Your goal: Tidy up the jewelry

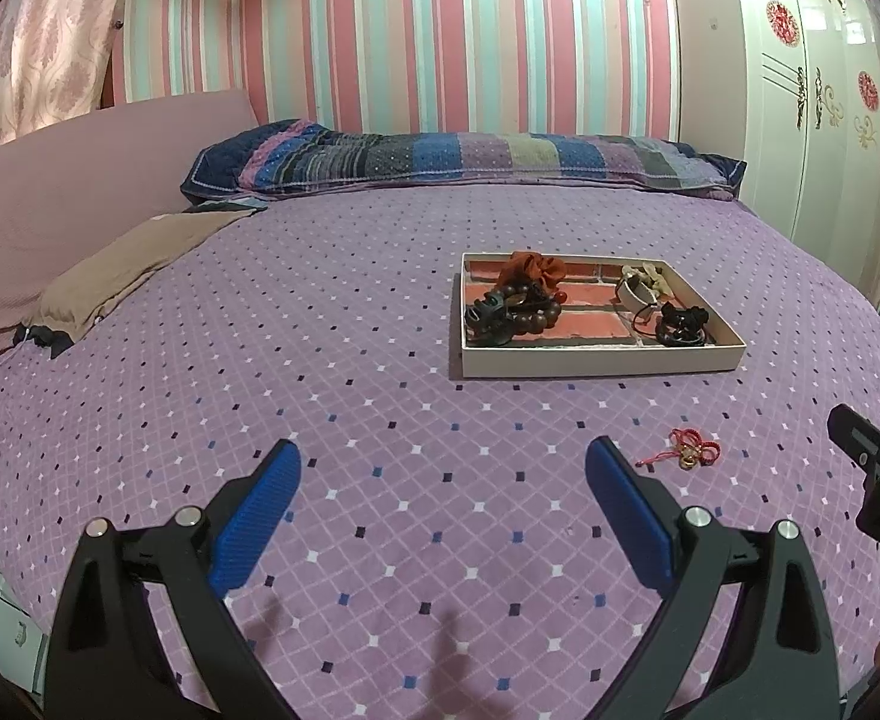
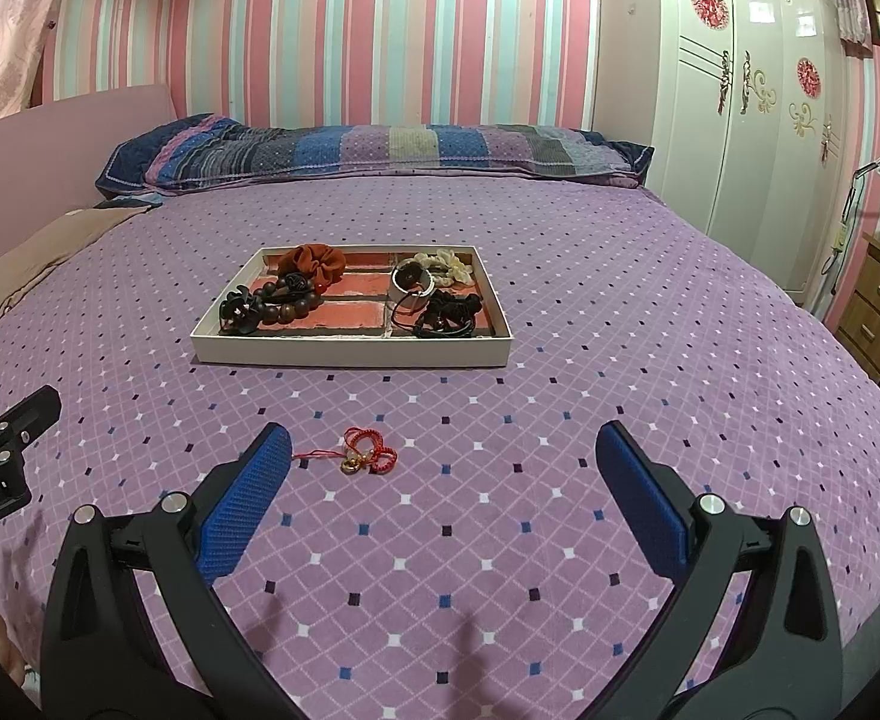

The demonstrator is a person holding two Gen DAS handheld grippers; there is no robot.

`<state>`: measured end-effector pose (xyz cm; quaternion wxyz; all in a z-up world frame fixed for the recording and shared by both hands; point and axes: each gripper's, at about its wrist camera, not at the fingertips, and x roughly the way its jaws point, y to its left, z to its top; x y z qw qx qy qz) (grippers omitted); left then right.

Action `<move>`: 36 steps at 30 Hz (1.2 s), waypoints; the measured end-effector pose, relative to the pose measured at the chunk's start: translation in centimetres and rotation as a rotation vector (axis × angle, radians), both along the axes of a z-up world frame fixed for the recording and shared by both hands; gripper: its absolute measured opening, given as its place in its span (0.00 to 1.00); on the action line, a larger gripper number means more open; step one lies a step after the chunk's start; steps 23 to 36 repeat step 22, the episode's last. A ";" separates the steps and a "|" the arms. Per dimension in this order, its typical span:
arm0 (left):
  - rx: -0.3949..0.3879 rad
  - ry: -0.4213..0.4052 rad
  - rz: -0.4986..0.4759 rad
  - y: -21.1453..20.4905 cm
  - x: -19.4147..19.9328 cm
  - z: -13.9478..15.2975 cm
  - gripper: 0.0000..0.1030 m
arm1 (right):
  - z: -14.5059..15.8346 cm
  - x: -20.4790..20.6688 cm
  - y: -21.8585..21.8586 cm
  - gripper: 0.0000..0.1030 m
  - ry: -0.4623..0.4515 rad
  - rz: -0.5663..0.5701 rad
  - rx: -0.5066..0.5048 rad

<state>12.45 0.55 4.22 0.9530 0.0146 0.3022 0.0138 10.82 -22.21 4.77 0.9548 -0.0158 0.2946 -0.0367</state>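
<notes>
**One piece left outside the tray**

One item, as far as I can judge, is not yet put away. Through my left wrist camera, my left gripper [image 1: 443, 501] hangs over the purple bedspread [image 1: 320, 360] with its blue pads spread wide and nothing between them. Far and to the right sits the shallow tray [image 1: 596, 357], already carrying a rust scrunchie [image 1: 536, 270], a string of dark wooden beads [image 1: 530, 312], a white bangle [image 1: 635, 294] and black hair ties [image 1: 680, 324]. Nearer, just right of my right-hand pad, the red cord charm [image 1: 689, 453] lies alone on the cover, well apart from the tray. At the right edge I see part of my other tool.

Through my right wrist camera, my right gripper [image 2: 443, 495] is likewise wide open and empty. The red cord charm [image 2: 365, 456] rests on the bedspread [image 2: 620, 360] just beyond my left-hand pad, its tail reaching toward that pad, not touching as far as I can tell. The tray [image 2: 350, 354] lies farther off, its middle mostly bare.

Most of the sorting looks done; picking up the charm and placing it in the tray appears to remain.
</notes>
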 end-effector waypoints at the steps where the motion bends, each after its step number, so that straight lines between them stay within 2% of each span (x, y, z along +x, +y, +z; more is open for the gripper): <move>1: 0.000 0.001 -0.001 0.0 0.0 0.0 0.91 | 0.0 0.0 0.0 0.96 -0.001 0.000 0.000; 36: 0.017 -0.006 0.001 -0.3 0.1 -0.2 0.91 | 0.0 0.4 0.2 0.96 0.004 0.001 0.001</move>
